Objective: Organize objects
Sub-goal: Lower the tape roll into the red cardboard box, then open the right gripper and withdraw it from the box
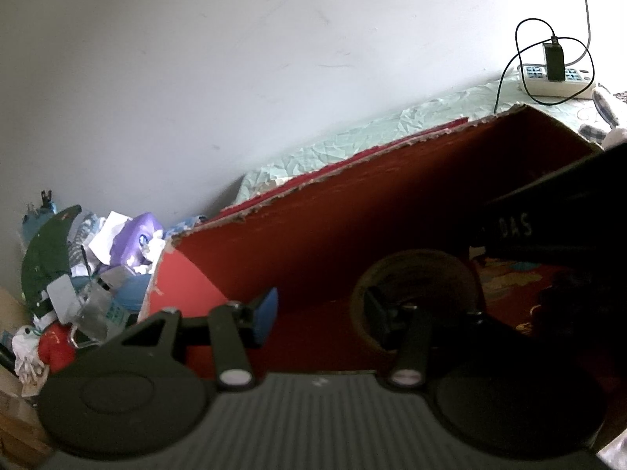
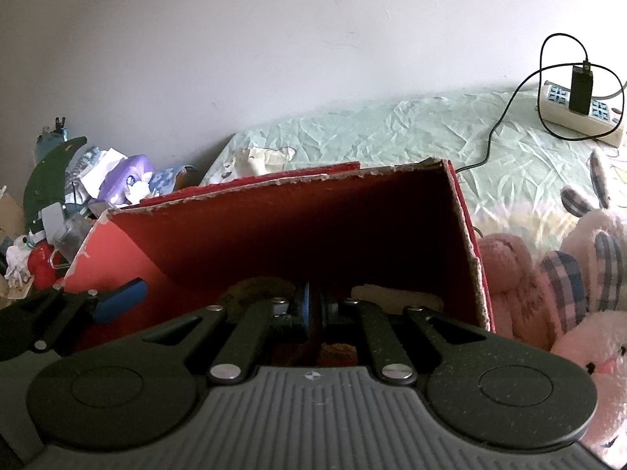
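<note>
red box point(image 2: 298, 219) on green bedspread point(image 2: 392, 133)

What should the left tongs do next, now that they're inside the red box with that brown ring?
Probably close on the roll of tape. The left tongs stand open inside the red box, one finger inside the roll's hole, the blue-padded one outside its rim. The right tongs look shut, on what I cannot tell, so the left seems free to grip.
</note>
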The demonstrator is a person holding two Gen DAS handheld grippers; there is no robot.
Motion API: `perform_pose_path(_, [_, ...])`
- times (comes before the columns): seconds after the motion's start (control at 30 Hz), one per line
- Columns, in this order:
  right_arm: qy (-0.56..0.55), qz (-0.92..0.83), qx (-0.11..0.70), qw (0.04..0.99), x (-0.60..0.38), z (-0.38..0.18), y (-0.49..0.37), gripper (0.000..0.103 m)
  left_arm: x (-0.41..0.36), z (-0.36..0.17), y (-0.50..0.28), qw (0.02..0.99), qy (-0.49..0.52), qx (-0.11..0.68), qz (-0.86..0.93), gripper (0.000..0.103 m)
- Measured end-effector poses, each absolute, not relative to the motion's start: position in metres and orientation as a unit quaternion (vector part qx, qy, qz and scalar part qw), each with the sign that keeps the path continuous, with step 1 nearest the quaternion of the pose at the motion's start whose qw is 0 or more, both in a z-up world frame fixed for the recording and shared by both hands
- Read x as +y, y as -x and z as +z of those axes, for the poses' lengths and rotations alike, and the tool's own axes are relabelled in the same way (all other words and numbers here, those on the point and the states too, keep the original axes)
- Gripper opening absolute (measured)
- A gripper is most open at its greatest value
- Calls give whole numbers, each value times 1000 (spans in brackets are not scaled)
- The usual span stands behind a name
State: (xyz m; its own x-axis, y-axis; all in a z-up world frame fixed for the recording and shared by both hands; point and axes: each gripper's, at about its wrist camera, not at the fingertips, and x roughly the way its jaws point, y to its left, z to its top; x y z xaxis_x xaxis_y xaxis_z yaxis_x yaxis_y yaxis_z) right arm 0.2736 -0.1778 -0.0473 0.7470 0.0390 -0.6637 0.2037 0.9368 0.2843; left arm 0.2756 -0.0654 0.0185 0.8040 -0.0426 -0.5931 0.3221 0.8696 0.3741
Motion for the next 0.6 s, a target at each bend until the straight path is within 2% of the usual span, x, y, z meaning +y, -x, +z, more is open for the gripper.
perform_pose_path(0.3, [-172,-52,357,917,-178,-48,-274,6,-69,15,-278,918,-241,301,-93,54])
perform_pose_path(0.37, [-173,-54,357,916,-178,-48,-274,6,-70,14,-279,915,-247,304,-98,57])
perform_pose_path(0.5, [-195,-25,349,916,-182,-48,-270,17,-71,12,-283,910,-256,311,-100,65])
perform_pose_path(0.6, [-192,-26,319,928,-181,-40,-258,19,-72,13,-283,907,-266,312,-95,67])
